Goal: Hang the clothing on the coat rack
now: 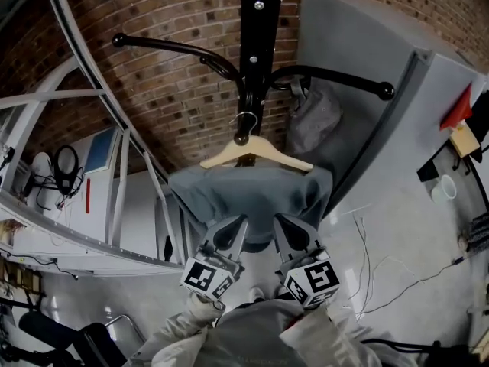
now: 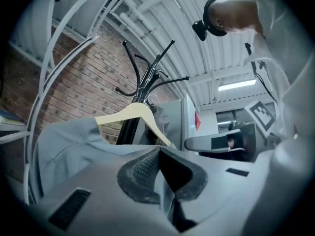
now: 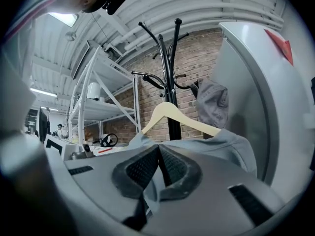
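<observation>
A grey-blue garment (image 1: pixel 252 193) hangs on a wooden hanger (image 1: pixel 256 153) right in front of the black coat rack (image 1: pixel 256 44). The hanger's metal hook (image 1: pixel 244 119) sits against the rack's post by a small knob; I cannot tell whether it rests on it. My left gripper (image 1: pixel 233 232) is shut on the garment's lower edge, and my right gripper (image 1: pixel 289 232) is shut on it just beside. Cloth shows between the jaws in the left gripper view (image 2: pixel 160 154) and the right gripper view (image 3: pixel 158 149). The hanger (image 2: pixel 133 114) (image 3: pixel 170 114) rises above the cloth in both.
A grey bag-like item (image 1: pixel 313 117) hangs from the rack's right arm (image 1: pixel 344 79). A tall grey cabinet (image 1: pixel 382 128) stands close at the right. A white shelf frame (image 1: pixel 76 167) is at the left, a brick wall (image 1: pixel 168 90) behind. Thin cables (image 1: pixel 367 266) lie on the floor.
</observation>
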The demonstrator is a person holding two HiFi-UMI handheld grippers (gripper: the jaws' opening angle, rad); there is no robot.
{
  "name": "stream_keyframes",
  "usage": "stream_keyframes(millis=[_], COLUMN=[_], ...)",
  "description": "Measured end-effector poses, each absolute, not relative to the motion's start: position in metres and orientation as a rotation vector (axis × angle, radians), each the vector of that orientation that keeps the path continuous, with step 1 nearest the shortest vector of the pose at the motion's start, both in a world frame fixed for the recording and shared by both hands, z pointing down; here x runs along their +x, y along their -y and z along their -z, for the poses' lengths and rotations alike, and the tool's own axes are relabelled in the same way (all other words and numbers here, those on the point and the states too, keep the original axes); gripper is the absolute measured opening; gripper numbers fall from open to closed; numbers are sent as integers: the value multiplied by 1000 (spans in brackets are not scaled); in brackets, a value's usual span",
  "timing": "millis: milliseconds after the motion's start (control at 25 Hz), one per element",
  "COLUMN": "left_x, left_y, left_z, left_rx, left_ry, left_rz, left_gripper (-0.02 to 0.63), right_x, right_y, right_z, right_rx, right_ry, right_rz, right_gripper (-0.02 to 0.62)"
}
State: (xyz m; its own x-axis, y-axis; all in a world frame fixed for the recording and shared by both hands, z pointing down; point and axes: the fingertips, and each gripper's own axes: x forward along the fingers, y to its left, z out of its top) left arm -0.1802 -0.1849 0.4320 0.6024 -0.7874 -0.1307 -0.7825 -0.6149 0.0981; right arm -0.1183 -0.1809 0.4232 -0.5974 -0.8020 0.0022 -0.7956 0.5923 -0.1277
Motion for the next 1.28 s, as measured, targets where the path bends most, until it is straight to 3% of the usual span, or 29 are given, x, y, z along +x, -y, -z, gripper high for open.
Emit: stream_keyframes(millis=[320,1280], left_x=[-191,-112], left_y=[161,93], left_z=[-461,-455], left_rx=[2657,2547], left_ry=[1547,1778], left_rz=[137,47], left_gripper=[9,9], right_x=[-113,-41], right_y=[158,99], right_z=[-424,-428], right_rx=[-1364,-1097], right_ry=[-2808,-2915], right_rz=[178,202], right_gripper=[25,25])
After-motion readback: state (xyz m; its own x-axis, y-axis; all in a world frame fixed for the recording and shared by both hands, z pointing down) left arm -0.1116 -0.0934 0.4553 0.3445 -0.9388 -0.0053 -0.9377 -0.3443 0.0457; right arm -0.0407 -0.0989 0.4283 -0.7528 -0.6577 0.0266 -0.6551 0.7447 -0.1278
